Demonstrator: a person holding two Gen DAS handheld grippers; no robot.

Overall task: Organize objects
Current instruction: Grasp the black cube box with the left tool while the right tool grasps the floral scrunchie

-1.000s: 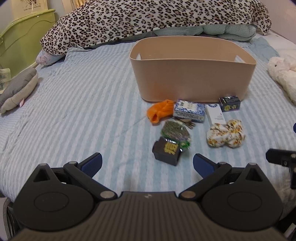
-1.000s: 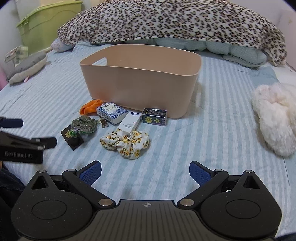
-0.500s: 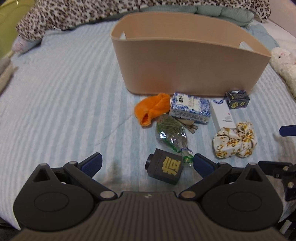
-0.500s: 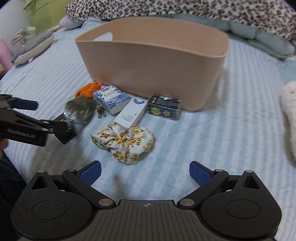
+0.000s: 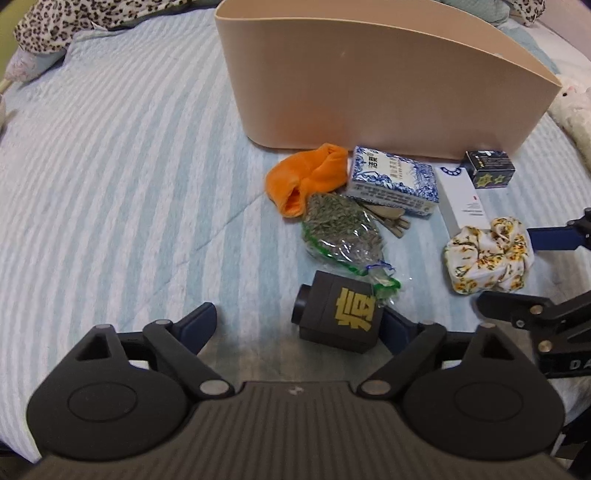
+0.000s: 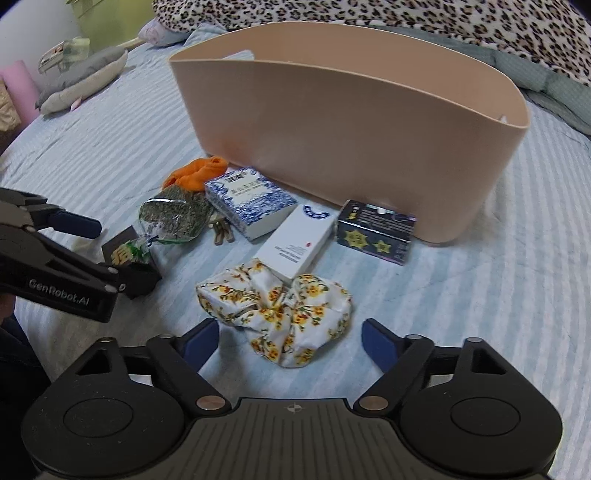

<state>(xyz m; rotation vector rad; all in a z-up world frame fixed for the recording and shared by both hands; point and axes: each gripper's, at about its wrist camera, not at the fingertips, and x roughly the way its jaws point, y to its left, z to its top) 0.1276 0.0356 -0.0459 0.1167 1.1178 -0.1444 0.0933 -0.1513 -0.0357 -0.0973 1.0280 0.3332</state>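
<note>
A beige bin [image 5: 376,85] [image 6: 343,155] stands on the striped bed. In front of it lie an orange cloth [image 5: 306,177], a blue-white box [image 5: 393,181], a bag of dried herbs [image 5: 340,229], a white box [image 5: 461,199], a dark star box [image 5: 489,173], a floral scrunchie [image 5: 487,254] [image 6: 277,306] and a black cube with a gold character [image 5: 338,315]. My left gripper [image 5: 299,325] is open, the cube lying between its fingers against the right one. My right gripper [image 6: 291,339] is open, its fingers on either side of the scrunchie.
A leopard-print duvet [image 6: 406,18] lies behind the bin. A grey plush [image 6: 81,77] lies at the far left and a white plush [image 5: 572,110] at the right. Small wooden pieces [image 6: 221,230] lie by the blue-white box.
Both grippers have moved forward and down. The left one now has the black cube between its fingers; the right one has reached the scrunchie.
</note>
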